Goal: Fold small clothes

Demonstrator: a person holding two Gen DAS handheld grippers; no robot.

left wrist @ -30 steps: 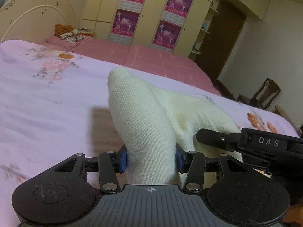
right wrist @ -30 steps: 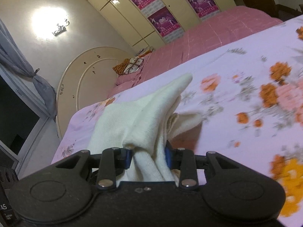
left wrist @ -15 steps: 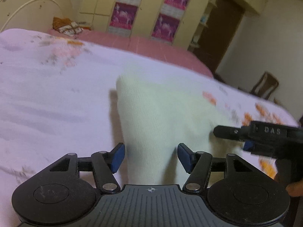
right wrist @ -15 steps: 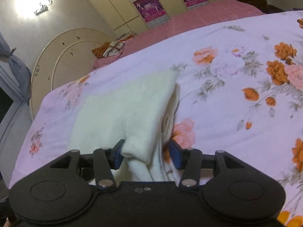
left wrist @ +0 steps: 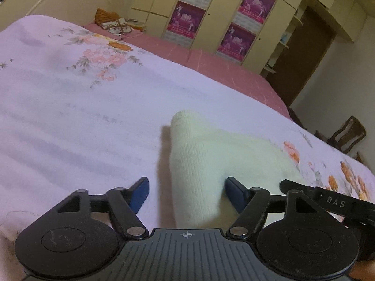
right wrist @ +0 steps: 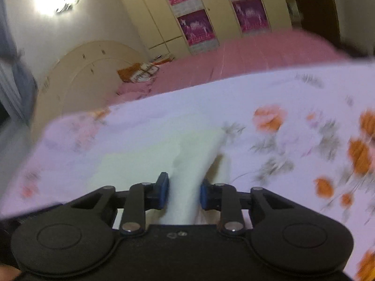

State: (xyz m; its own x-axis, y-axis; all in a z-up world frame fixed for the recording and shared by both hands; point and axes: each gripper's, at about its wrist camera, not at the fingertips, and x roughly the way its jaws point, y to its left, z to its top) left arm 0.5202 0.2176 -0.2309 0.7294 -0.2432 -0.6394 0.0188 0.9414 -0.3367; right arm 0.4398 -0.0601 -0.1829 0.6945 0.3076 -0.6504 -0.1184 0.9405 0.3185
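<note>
Mostly mid-fold — cream knit garment [left wrist: 211, 164] lies on the floral bedsheet [left wrist: 82, 117], doubled over, one edge standing up. Left gripper [left wrist: 186, 190] fingers opening, pads clear of the fabric between them. Right gripper [right wrist: 184, 193] fingers closing on a raised fold, pads pressing it. Flattening and further folds look left.

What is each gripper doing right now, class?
Left gripper: open and opening, cloth loose between the jaws.
Right gripper: closing on a fold of the cloth.
</note>
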